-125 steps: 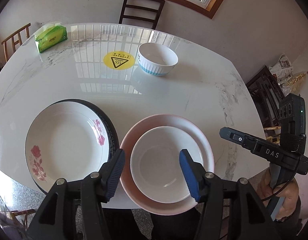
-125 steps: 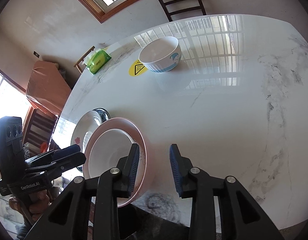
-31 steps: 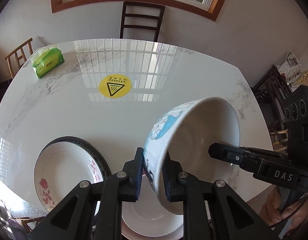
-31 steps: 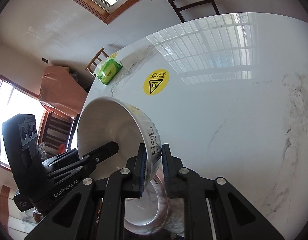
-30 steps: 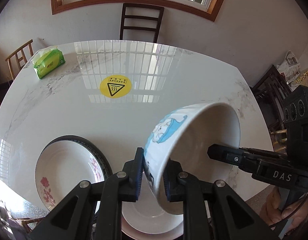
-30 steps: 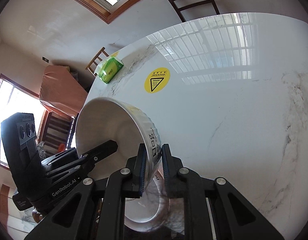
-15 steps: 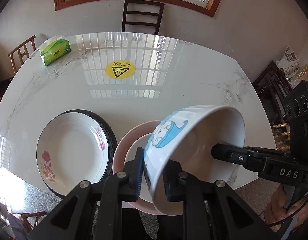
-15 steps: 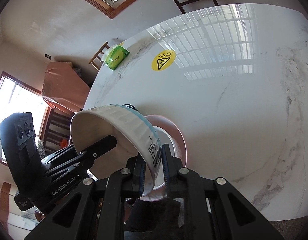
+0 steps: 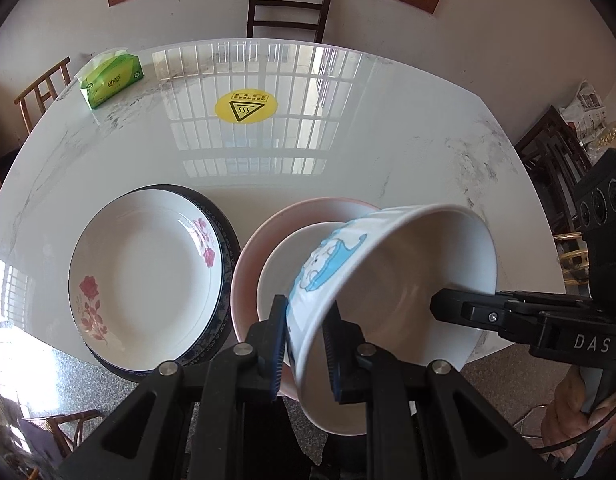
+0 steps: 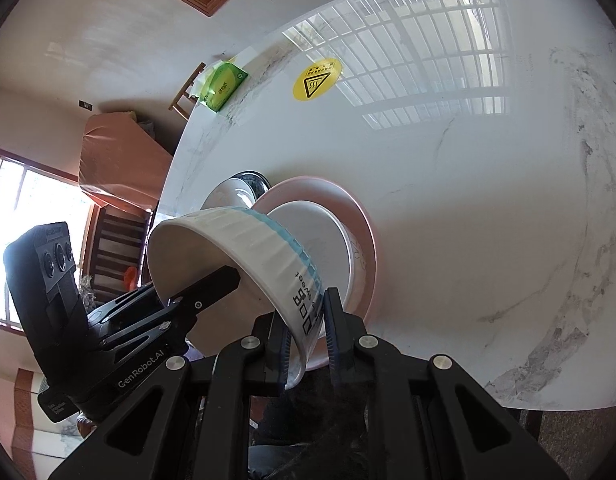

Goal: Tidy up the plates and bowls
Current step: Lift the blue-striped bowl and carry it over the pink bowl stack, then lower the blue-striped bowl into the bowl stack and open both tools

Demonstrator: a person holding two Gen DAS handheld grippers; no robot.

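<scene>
bowl: white ribbed ceramic bowl with blue cartoon print (image 9: 391,276), tilted above the plain white bowl (image 9: 280,268), probably to nest in it

left hand-held gripper (image 9: 306,344): clamped on the near rim, sharing the load

right hand-held gripper (image 10: 306,344): clamped on the opposite rim

landmark: plain white bowl sits in the pink plate (image 9: 268,232) on the surface (image 9: 387,132)

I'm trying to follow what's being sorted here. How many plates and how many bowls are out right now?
Plates: 2, a white rose-patterned plate on a dark-rimmed plate.
Bowls: 3, a wide pink bowl, a plain white bowl inside it, and a white ribbed bowl with a blue cartoon held tilted above them.
Total: 5
</scene>
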